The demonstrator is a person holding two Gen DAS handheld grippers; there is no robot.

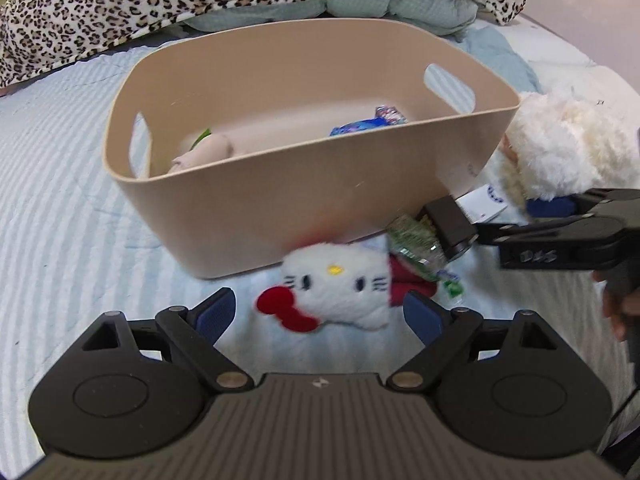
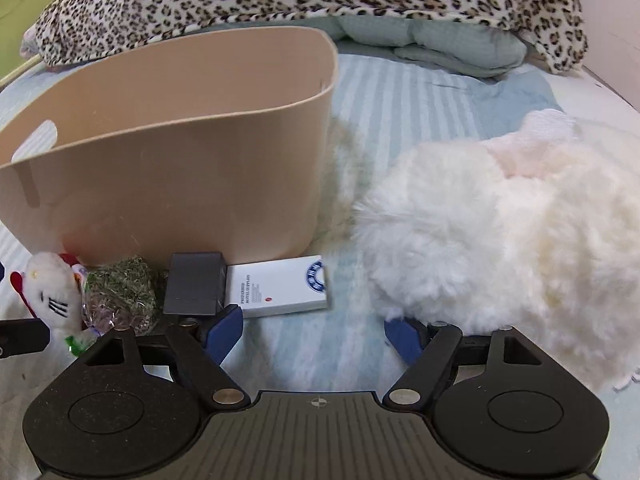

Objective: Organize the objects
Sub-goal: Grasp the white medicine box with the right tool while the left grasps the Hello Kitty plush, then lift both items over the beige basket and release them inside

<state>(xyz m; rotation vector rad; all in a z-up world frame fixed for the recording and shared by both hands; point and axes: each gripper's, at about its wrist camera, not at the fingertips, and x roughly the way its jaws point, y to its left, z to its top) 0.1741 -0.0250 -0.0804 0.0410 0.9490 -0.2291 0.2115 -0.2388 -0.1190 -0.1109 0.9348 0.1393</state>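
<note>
Soft, even indoor light fills both views, with no glare. The beige basket casts a faint shadow on the striped bedspread. Fisheye bending curves the edges and darkens the corners. The white plush looks smeared by motion blur.

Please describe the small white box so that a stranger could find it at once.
Find the big beige basket on the striped bed cover. At its near right corner, the white box lies flat between a dark grey block and a fluffy white toy. Only it bears printed text and a round blue emblem.
</note>
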